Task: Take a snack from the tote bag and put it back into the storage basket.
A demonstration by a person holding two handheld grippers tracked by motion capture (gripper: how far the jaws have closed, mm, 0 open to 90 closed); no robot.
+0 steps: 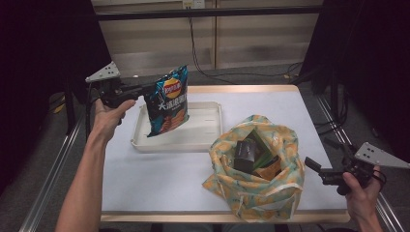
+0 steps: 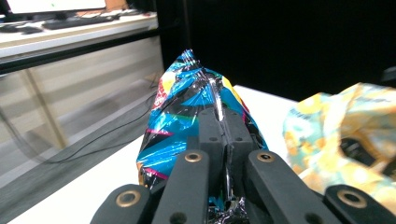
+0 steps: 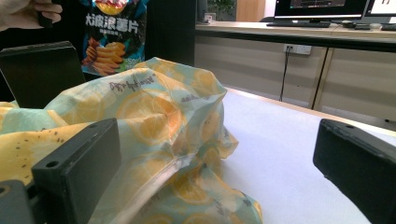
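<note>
The left hand-held gripper (image 1: 141, 90) pinches the chip bag (image 1: 168, 100) by its side edge and holds it upright in the air, its lower end hanging over the white tray (image 1: 205, 137). In the left gripper view the jaws are pressed together on the bag's crimped seam (image 2: 219, 121). The tray lies on the table (image 1: 145, 179), toward its far left.

Just right of the tray stands an open tote (image 1: 256, 166) printed with lemons, with dark boxes (image 1: 245, 154) showing inside its mouth.

The right hand-held gripper (image 1: 313, 164) hovers low at the table's near right edge, just beside the tote and apart from it. Its jaws are spread wide and hold nothing; in the right gripper view the tote's cloth (image 3: 154, 121) lies between and beyond them, with the chip bag (image 3: 112, 35) farther off.
</note>
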